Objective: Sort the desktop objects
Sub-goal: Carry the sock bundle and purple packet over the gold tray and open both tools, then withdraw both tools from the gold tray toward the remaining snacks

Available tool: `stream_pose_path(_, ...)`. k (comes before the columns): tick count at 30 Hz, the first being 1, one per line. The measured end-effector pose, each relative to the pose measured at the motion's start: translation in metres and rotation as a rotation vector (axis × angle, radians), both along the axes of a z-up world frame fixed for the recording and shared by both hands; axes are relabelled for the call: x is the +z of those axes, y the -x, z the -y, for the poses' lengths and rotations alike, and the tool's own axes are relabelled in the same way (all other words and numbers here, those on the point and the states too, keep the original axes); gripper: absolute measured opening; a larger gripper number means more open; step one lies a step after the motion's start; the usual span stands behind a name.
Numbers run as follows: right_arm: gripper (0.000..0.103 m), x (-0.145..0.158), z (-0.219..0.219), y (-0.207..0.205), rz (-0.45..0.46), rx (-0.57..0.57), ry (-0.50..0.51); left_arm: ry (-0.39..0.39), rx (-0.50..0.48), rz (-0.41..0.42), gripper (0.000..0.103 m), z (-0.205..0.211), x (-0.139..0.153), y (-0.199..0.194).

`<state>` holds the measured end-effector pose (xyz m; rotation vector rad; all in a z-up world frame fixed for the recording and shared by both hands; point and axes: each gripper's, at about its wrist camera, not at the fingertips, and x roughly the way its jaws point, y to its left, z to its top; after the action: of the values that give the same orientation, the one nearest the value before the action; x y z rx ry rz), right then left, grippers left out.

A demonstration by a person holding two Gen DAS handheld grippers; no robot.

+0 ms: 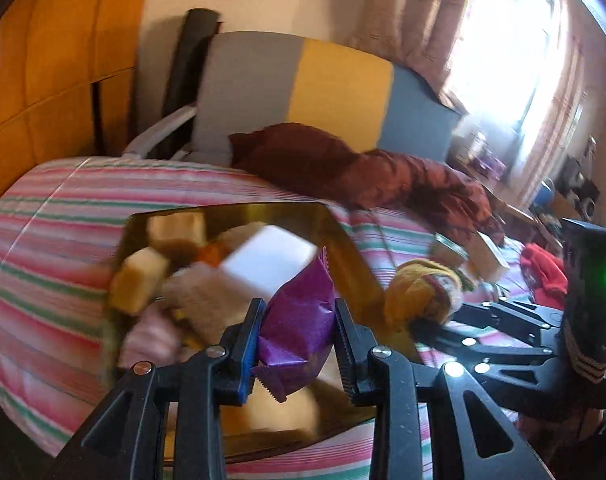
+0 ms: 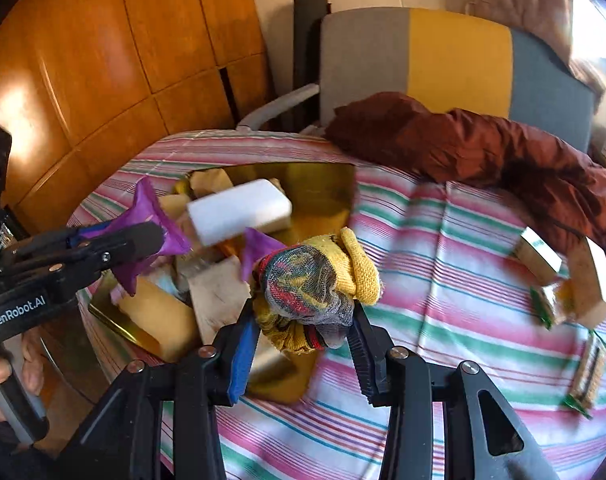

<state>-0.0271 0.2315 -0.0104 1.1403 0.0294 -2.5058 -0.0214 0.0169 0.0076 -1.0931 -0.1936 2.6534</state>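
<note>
My left gripper [image 1: 297, 328] is shut on a purple snack packet [image 1: 299, 320] and holds it over the gold tray [image 1: 343, 232]. The same packet [image 2: 155, 224] shows in the right wrist view, held over the tray [image 2: 323, 188]. My right gripper [image 2: 303, 332] is shut on a yellow multicoloured knitted glove [image 2: 315, 284] at the tray's right edge; the glove also shows in the left wrist view [image 1: 419, 292]. The tray holds a white block [image 2: 239, 210], wooden blocks [image 2: 219, 300] and other small items, blurred.
The tray sits on a pink, green and white striped cloth [image 2: 443, 240]. Several small boxes [image 2: 591, 280] lie on the cloth at the right. A dark red jacket [image 2: 483, 140] lies at the back, before a grey, yellow and blue chair [image 2: 455, 56]. Wooden panels [image 2: 103, 60] stand left.
</note>
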Motion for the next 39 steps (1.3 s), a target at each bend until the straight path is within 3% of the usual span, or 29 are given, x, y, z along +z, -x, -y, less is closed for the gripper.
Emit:
stream_pose_path(6, 0.043, 0.006, 0.024, 0.017, -0.008, 0.023, 0.008, -0.006, 0.079, 0.016, 0.033, 0.038, -0.007, 0.013)
stream_pose_path(16, 0.043, 0.014, 0.037, 0.045, -0.020, 0.008, 0.008, 0.031, 0.077, -0.011, 0.033, 0.035, -0.003, 0.060)
stream_pose_path(18, 0.045, 0.014, 0.039, 0.052, -0.018, 0.002, 0.010, 0.037, 0.086, 0.004, 0.038, 0.035, -0.009, 0.077)
stream_pose_path(20, 0.048, 0.014, 0.041, 0.062, -0.021, -0.011, 0.008, 0.046, 0.091, 0.032, 0.052, 0.035, -0.016, 0.088)
stream_pose_path(21, 0.051, 0.014, 0.042, 0.066, -0.021, -0.013, 0.008, 0.034, 0.088, 0.051, 0.053, 0.035, -0.020, 0.093)
stream_pose_path(22, 0.061, 0.012, 0.043, 0.071, -0.019, -0.021, 0.008, 0.029, 0.087, 0.061, 0.054, 0.036, -0.022, 0.094)
stream_pose_path(29, 0.065, 0.000, 0.043, 0.075, 0.005, -0.035, -0.013, 0.015, 0.108, 0.067, 0.056, 0.042, -0.030, 0.077)
stream_pose_path(39, 0.074, -0.008, 0.036, 0.041, 0.017, -0.050, -0.023, -0.040, 0.153, 0.097, 0.056, 0.059, -0.039, 0.040)
